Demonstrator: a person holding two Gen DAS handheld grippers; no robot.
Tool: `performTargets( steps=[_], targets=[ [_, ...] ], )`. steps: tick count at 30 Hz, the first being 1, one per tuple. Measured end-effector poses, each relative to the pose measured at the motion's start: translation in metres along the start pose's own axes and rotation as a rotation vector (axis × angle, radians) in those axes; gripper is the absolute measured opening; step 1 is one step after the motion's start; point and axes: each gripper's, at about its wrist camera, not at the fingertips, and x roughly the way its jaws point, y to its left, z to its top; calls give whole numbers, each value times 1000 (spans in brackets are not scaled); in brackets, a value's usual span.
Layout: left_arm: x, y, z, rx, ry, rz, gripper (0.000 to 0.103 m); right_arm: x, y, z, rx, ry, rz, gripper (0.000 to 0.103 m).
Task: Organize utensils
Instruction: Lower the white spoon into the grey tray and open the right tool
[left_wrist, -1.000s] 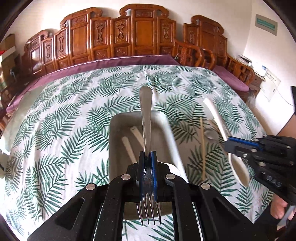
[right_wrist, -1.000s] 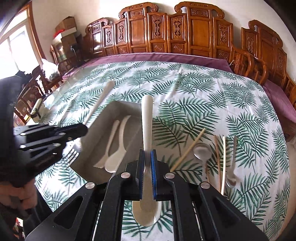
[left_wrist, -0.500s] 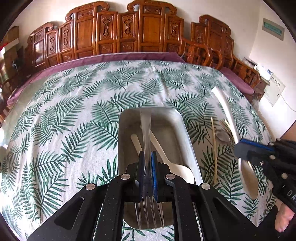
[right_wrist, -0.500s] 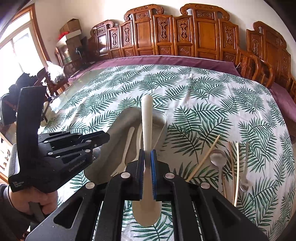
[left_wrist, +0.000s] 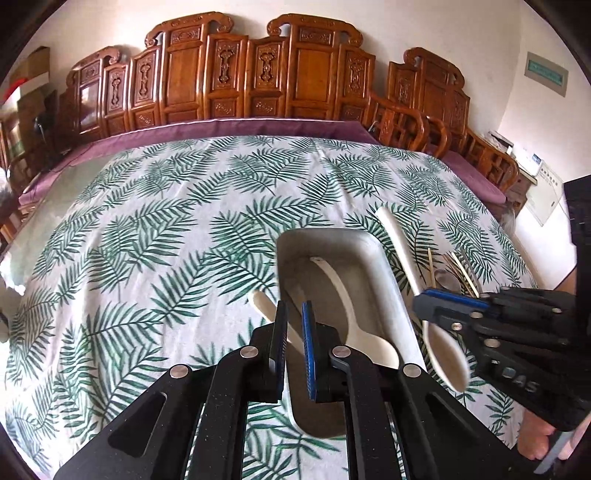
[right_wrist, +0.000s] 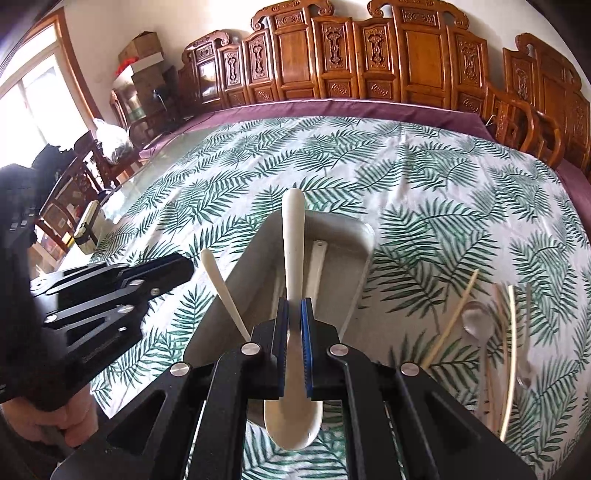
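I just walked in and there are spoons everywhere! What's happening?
A person is sorting utensils into a grey tray, with a gripper in each hand. The right gripper holds a big white spoon over the tray, where a smaller white spoon already lies. The left gripper hovers beside it with nothing visible in it. Chopsticks and a metal spoon wait on the leafy tablecloth.
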Motion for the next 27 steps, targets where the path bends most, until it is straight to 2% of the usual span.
performTargets(
  steps=[13, 22, 27],
  targets=[
    [-27, 20, 0, 12, -43, 17, 7, 30, 14, 5, 23, 38, 2, 8],
    [-22, 39, -6, -7, -25, 38, 7, 36, 34, 0, -15, 55, 54, 8],
    [-23, 47, -10, -19, -22, 37, 7, 45, 42, 1, -19, 55, 30, 9]
  ],
)
